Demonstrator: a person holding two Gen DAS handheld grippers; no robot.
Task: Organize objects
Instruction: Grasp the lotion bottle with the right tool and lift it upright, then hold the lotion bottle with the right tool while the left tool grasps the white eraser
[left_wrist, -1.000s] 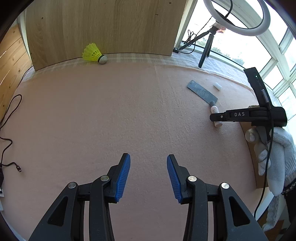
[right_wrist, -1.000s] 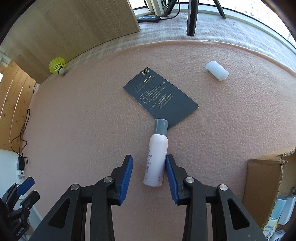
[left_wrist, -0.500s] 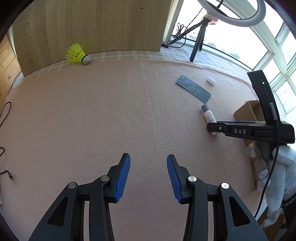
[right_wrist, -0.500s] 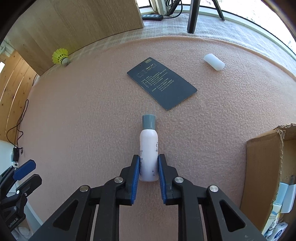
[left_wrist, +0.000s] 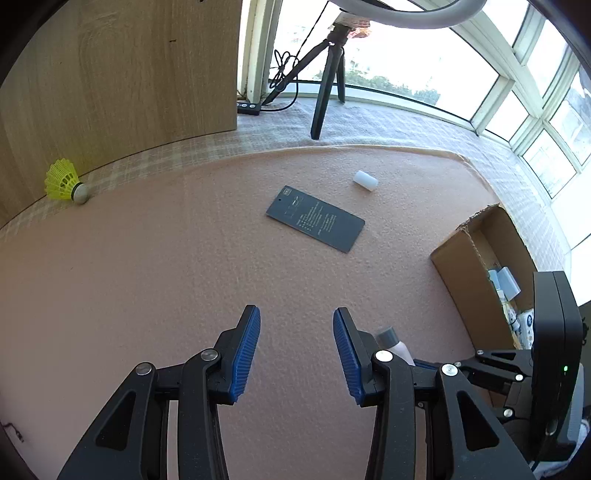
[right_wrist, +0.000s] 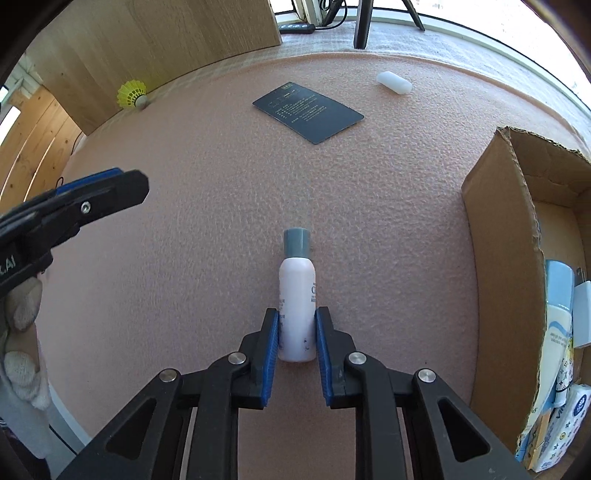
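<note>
My right gripper (right_wrist: 296, 332) is shut on a small white bottle (right_wrist: 297, 295) with a grey cap, held above the pink mat; the bottle also shows behind my left fingers in the left wrist view (left_wrist: 393, 341). My left gripper (left_wrist: 296, 349) is open and empty over the mat, and shows at the left of the right wrist view (right_wrist: 99, 192). A dark card (right_wrist: 308, 112) (left_wrist: 315, 223), a white cylinder (right_wrist: 393, 82) (left_wrist: 365, 180) and a yellow shuttlecock (right_wrist: 132, 94) (left_wrist: 64, 181) lie farther away.
An open cardboard box (right_wrist: 491, 236) (left_wrist: 465, 266) with several items inside stands at the right. A wooden panel (left_wrist: 122, 74) stands at the back. A black tripod (left_wrist: 325, 81) with a ring light stands by the windows.
My right gripper has closed on the bottle and lifted it back from the card. My left gripper has swung right, toward the card and box.
</note>
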